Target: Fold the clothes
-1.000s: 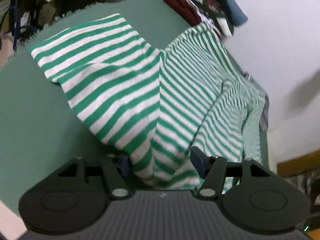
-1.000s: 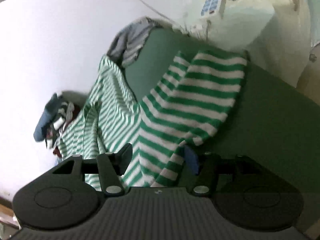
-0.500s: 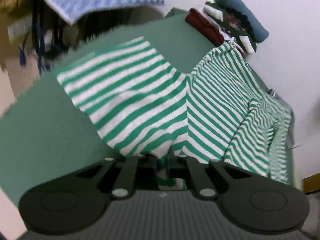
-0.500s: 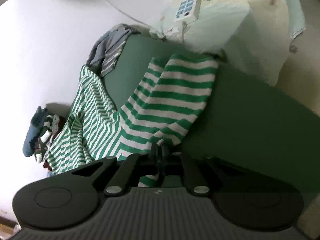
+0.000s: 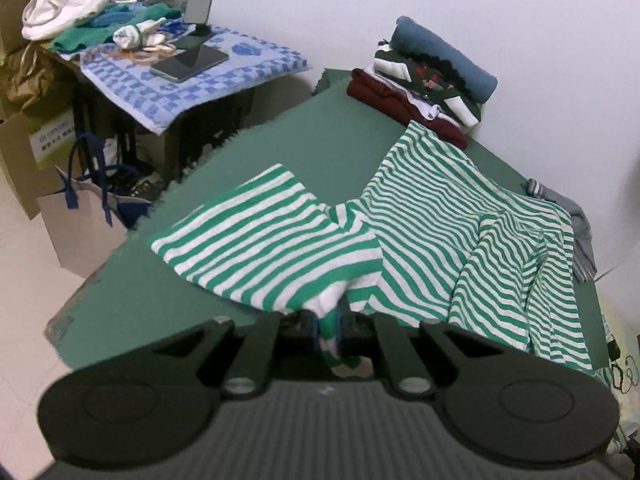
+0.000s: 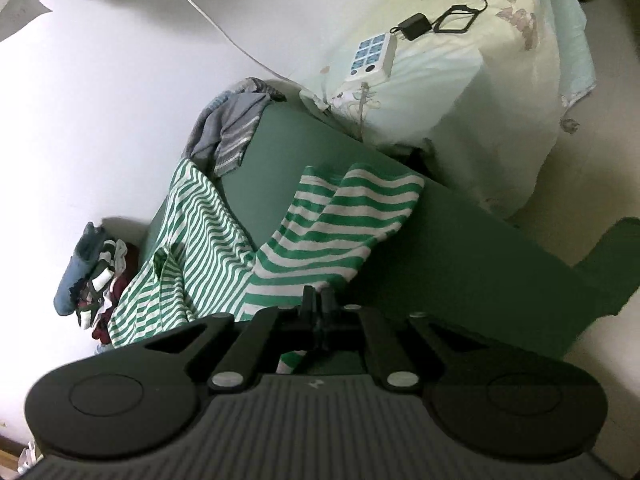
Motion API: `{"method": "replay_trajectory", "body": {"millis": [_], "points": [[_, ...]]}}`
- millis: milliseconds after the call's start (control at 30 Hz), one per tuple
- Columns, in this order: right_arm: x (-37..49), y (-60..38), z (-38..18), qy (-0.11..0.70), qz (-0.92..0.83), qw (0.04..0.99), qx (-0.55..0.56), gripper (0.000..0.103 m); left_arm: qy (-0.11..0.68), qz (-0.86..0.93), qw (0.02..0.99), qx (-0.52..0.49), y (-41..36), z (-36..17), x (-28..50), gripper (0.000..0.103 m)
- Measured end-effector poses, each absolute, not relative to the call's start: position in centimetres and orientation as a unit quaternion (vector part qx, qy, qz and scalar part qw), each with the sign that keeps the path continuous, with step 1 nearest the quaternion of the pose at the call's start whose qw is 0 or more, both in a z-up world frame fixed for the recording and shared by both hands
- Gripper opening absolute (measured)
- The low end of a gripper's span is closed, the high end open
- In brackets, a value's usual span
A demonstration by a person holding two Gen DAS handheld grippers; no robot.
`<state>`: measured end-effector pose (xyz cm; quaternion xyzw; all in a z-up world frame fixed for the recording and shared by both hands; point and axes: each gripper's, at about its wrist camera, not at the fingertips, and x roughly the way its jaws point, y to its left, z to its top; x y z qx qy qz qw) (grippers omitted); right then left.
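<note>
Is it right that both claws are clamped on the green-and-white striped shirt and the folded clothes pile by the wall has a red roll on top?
Not quite: the roll topping the folded clothes pile is blue-grey, as the left wrist view shows. Both claws are indeed clamped on the green-and-white striped shirt.

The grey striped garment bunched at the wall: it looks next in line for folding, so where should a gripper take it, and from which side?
Probably by the loose striped hem of the grey striped garment, which drapes toward the open green table. Come from that table side, since the wall backs its crumpled bulk and the green-striped shirt lies against one side.
</note>
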<state>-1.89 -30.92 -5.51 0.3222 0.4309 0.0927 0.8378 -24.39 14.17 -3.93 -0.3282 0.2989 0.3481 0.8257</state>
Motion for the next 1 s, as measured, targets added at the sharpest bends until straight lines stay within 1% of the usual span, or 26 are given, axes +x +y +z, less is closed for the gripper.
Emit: {"method": "replay_trajectory", "body": {"millis": [300,433,467,500,533,567,600,633,733,800,933,1000], "points": [[-4.5,-31.8,-7.0,0.472,0.069,0.832,0.284,0.000,0.338,0.342,0.816,-0.320,12.5,-6.0,-26.4,0.008],[-4.5,-31.3,-7.3,0.484,0.086,0.825,0.279,0.000,0.358,0.337,0.816,-0.306,12.8,-6.7,-25.7,0.011],[-4.4,-30.9,-7.1,0.483,0.091,0.827,0.273,0.002,0.356,0.335,0.817,-0.305,12.9,-6.7,-25.6,0.013],[-4.2,-30.6,-6.9,0.482,0.096,0.829,0.268,0.009,0.354,0.334,0.820,-0.302,13.0,-6.6,-25.5,0.014],[-4.0,-30.4,-6.8,0.483,0.103,0.829,0.261,0.012,0.355,0.334,0.823,-0.293,13.1,-6.5,-25.5,0.018],[-3.8,-30.4,-6.8,0.485,0.103,0.830,0.255,0.027,0.358,0.332,0.825,-0.284,13.2,-6.5,-25.5,0.023],[-3.7,-30.5,-6.8,0.487,0.098,0.831,0.250,0.044,0.360,0.328,0.827,-0.281,13.3,-6.6,-25.6,0.024],[-3.5,-30.7,-6.9,0.488,0.087,0.833,0.246,0.047,0.365,0.319,0.828,-0.282,13.6,-6.8,-26.0,0.031],[-3.0,-31.9,-7.0,0.485,0.038,0.839,0.244,0.045,0.385,0.302,0.826,-0.281,14.4,-7.2,-27.7,0.031],[-2.9,-32.9,-6.8,0.471,0.018,0.843,0.259,0.039,0.390,0.311,0.825,-0.265,14.8,-7.0,-28.9,0.031],[-1.5,-30.8,-5.2,0.437,0.079,0.862,0.243,0.038,0.358,0.346,0.832,-0.247,16.3,-4.8,-30.4,0.030],[-0.6,-29.1,-4.7,0.427,0.119,0.867,0.228,0.039,0.335,0.356,0.840,-0.234,16.6,-3.6,-29.9,0.031]]}}
